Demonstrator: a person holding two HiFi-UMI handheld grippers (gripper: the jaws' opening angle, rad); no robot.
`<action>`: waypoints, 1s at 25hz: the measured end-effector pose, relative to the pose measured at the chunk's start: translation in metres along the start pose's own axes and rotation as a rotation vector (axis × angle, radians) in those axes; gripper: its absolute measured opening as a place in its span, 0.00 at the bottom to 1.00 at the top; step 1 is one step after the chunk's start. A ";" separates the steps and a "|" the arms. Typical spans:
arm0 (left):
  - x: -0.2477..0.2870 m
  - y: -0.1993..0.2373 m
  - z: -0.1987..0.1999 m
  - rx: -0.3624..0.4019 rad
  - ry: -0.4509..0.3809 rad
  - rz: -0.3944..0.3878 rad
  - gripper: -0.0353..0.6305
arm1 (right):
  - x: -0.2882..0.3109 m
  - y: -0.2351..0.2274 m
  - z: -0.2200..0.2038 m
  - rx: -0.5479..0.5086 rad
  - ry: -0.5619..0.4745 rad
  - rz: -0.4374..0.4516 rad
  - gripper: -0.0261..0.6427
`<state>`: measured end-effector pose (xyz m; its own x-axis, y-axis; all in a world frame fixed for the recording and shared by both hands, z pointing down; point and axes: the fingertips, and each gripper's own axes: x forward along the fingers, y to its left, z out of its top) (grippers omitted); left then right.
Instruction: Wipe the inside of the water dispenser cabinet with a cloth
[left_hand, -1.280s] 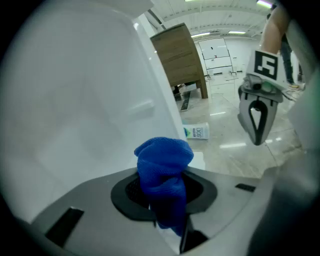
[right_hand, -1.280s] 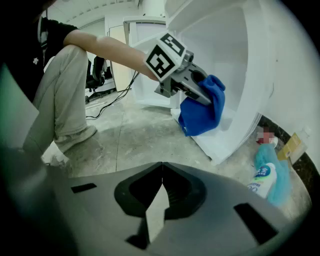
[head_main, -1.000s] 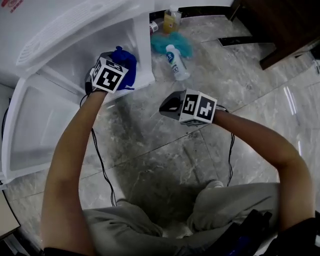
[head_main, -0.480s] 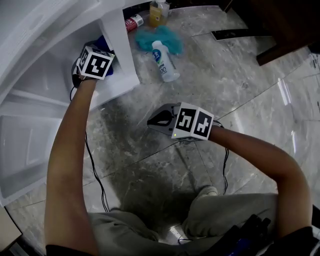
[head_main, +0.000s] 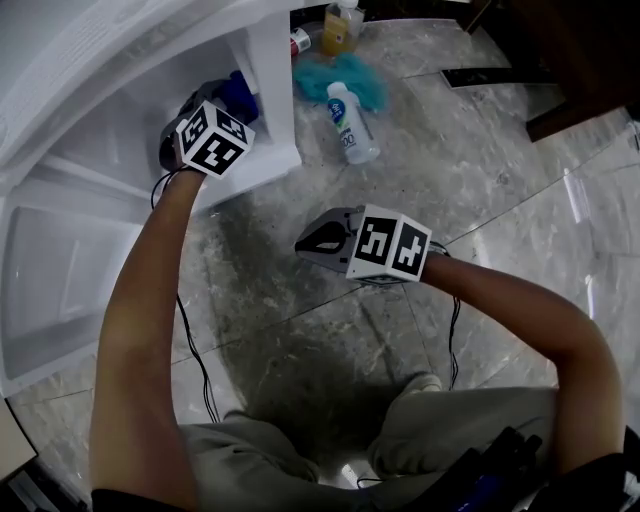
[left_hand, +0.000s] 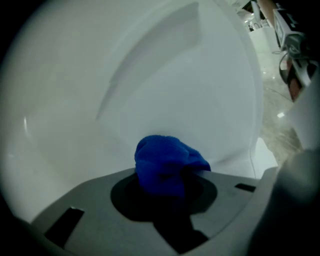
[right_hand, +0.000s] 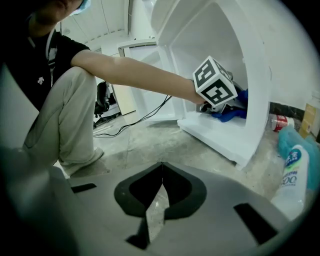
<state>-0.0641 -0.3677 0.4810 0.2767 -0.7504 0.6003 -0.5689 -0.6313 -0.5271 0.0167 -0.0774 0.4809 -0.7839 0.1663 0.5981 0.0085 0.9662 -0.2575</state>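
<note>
My left gripper (left_hand: 167, 186) is clenched on the blue cloth (left_hand: 166, 161), which bunches up out of my jaws and sits low inside the white cabinet (head_main: 272, 92), close against its pale back wall. From the head view, that hand is reached in through the cabinet's open front, with the marker cube just at the opening and the cloth showing past it in the shaded corner by the right side wall. The cabinet door (head_main: 55, 265) hangs open to the left, and a black cable (head_main: 196, 322) trails from my left wrist down across the floor (head_main: 330, 300). My right gripper (right_hand: 160, 194) is clenched shut with nothing in it; the jaw tips meet in a thin line. It hovers over the grey marbled floor well apart from the cabinet and points toward it, so its view shows my left arm stretched into the opening. Beside the cabinet's right wall a white bottle (head_main: 352, 122) with a blue label lies on the floor on a teal rag (head_main: 322, 78). Further back, against the wall, are a small can (head_main: 299, 42) with a red end and a yellowish bottle (head_main: 338, 30).
</note>
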 end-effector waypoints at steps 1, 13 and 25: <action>0.002 0.001 -0.001 -0.001 0.004 -0.006 0.19 | 0.001 0.000 0.000 0.000 0.002 0.002 0.04; 0.008 0.013 -0.004 -0.140 0.022 -0.025 0.19 | -0.005 0.007 -0.007 -0.002 0.011 -0.003 0.04; 0.019 0.023 -0.012 -0.315 0.030 -0.060 0.19 | 0.004 0.014 -0.004 -0.015 0.014 0.014 0.04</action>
<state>-0.0809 -0.3946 0.4875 0.2970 -0.7046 0.6445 -0.7655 -0.5791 -0.2804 0.0158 -0.0624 0.4829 -0.7749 0.1826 0.6051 0.0287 0.9665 -0.2550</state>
